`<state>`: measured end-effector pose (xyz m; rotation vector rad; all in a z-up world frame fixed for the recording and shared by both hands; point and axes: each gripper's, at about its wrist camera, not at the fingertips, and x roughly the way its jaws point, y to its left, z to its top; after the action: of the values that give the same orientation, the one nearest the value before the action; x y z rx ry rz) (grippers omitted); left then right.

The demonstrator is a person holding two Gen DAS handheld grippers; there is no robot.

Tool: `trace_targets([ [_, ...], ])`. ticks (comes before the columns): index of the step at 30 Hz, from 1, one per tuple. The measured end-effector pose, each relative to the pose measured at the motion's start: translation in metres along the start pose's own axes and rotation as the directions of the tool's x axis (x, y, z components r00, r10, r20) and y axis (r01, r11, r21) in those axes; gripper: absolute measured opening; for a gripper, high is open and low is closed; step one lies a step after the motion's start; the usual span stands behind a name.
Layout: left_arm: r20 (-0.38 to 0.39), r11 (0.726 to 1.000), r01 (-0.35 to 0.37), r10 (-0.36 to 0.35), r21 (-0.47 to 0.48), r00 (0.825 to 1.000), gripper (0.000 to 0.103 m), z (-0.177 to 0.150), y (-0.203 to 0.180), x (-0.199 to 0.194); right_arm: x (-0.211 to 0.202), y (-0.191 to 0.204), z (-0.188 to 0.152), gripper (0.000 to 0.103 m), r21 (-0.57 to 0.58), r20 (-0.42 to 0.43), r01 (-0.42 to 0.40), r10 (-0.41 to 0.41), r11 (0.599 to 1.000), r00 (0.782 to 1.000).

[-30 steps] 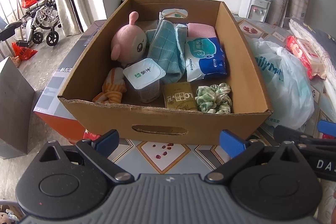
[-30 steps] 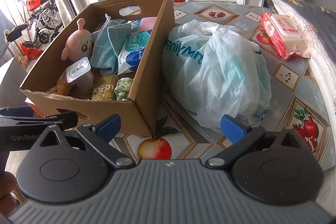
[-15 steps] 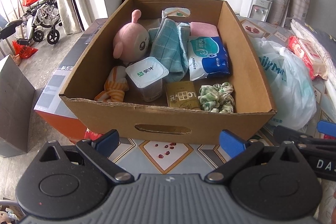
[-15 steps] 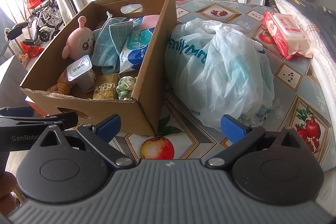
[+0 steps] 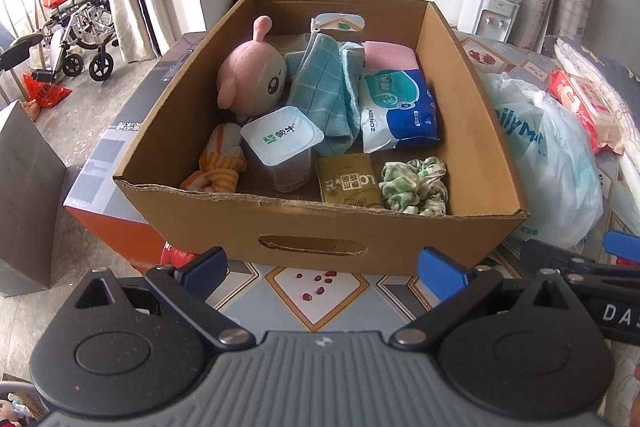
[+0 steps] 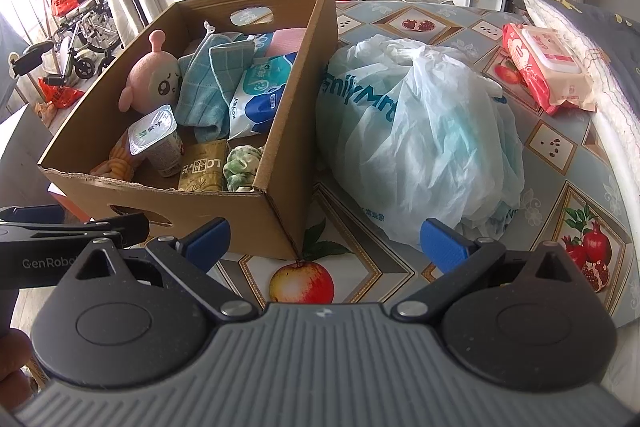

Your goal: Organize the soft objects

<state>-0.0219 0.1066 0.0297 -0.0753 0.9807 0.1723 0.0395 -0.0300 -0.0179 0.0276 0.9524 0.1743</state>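
My left tongs [image 5: 322, 269] are spread wide with nothing in them, just in front of the cardboard box [image 5: 320, 227]. My right tongs [image 6: 324, 241] are spread wide and bare too, near the box's right corner. Inside the box, the pink plush toy [image 5: 252, 83] sits far left, the blue towel [image 5: 324, 95] beside it, and the green scrunchie [image 5: 414, 185] near right. A white plastic bag [image 6: 420, 147] lies right of the box on the bench [image 6: 560, 147].

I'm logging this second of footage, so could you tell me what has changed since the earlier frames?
Both open grippers, left and right, eased slightly closer to the box. Nothing was grasped or released. The plush, towel and bag lie as before.
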Motion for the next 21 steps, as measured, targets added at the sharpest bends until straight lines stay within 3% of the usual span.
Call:
trace_targets([
  [21, -0.003, 1.0, 0.001, -0.001, -0.002, 1.0, 0.102, -0.0007, -0.0001, 0.0009, 0.0013, 0.0, -0.0011, 0.102, 0.002, -0.003, 0.0, 0.0, 1.0, 1.0],
])
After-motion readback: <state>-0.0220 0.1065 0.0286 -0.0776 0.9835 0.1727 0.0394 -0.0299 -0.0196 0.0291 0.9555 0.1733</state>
